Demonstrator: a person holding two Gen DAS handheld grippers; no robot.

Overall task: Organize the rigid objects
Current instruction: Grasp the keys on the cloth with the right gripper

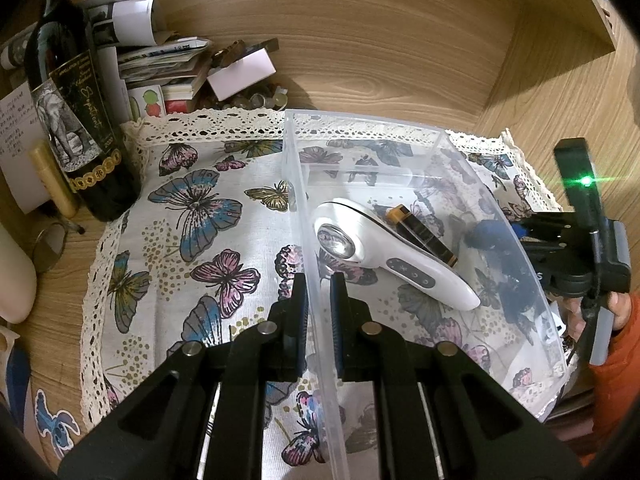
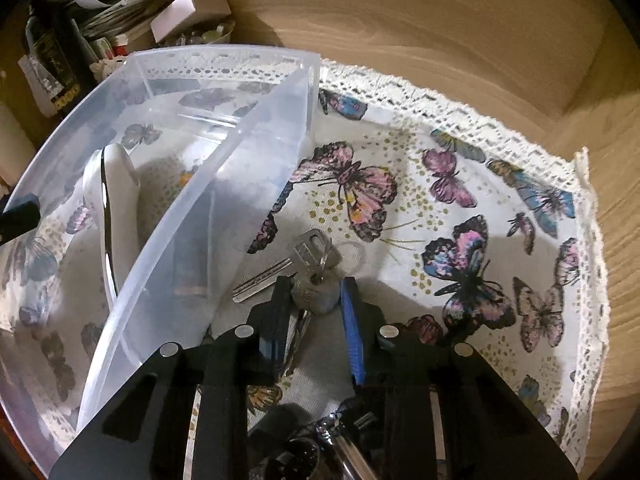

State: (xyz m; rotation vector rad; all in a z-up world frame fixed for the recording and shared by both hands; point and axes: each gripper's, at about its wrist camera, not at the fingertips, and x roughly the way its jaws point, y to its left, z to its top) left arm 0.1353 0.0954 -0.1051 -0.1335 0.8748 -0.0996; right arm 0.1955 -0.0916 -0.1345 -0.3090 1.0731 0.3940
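A clear plastic bin point(image 1: 424, 136) stands on the butterfly cloth point(image 1: 192, 240). In it lie a white handheld device point(image 1: 384, 252) and a black and gold tube point(image 1: 424, 236). My left gripper point(image 1: 319, 292) is shut on the bin's near left wall. In the right wrist view the bin point(image 2: 224, 128) is at the left. My right gripper point(image 2: 314, 292) straddles a grey tag of a key bunch point(image 2: 312, 292) on the cloth, just outside the bin. A silver key point(image 2: 276, 268) fans out to the left. The jaws are close around the tag.
A dark wine bottle point(image 1: 76, 120), stacked papers and small boxes point(image 1: 168, 64) crowd the back left. Wooden walls point(image 1: 400, 40) close the back and right. A metal object point(image 2: 344, 444) lies under my right gripper. The cloth's lace edge point(image 2: 592, 240) runs at the right.
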